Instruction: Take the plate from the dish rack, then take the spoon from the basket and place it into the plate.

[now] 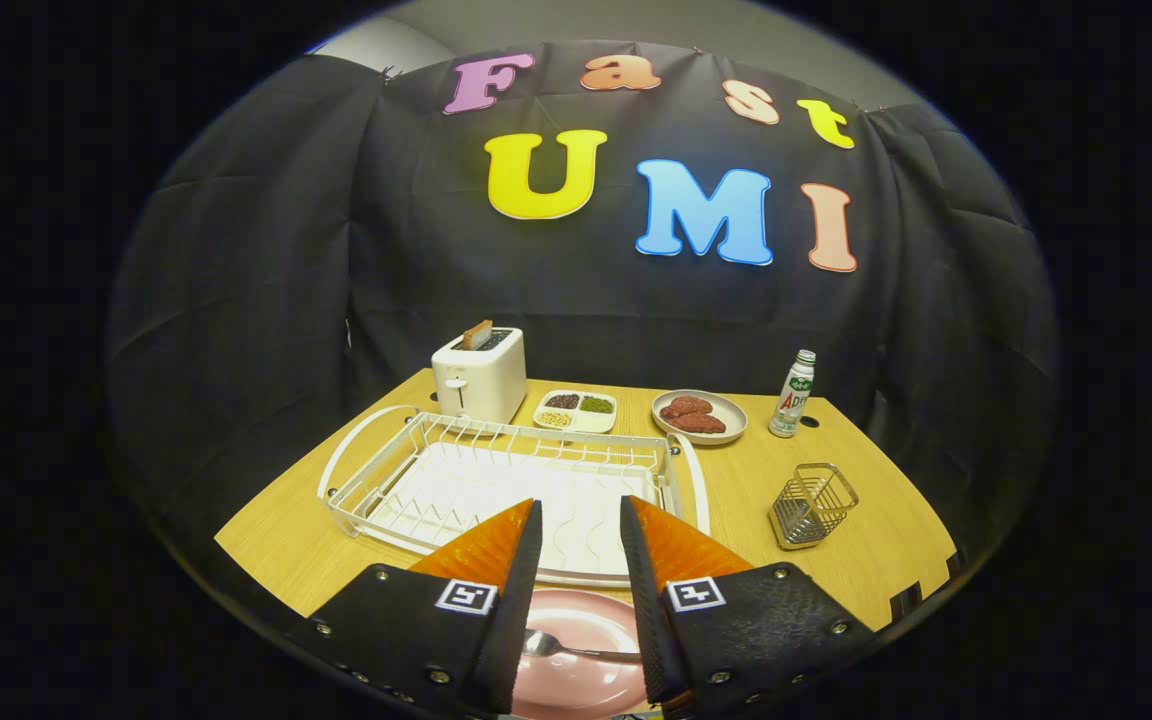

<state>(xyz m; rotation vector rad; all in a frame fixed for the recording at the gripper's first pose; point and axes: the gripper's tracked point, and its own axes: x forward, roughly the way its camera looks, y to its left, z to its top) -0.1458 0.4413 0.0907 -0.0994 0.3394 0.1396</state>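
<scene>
Tongs (581,520) stand apart, gripping nothing; between them a metal spoon (561,648) lies in the round pink plate (576,672); white wire rack (496,480) at twelve o'clock.

Gripper (581,520) fingers parted, spoon (576,650) on pink plate (576,675) between them, dish rack (496,470) beyond

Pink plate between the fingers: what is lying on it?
A spoon lies on the pink plate, bowl end visible; its handle end is covered by a finger. The gripper is open above it.
</scene>
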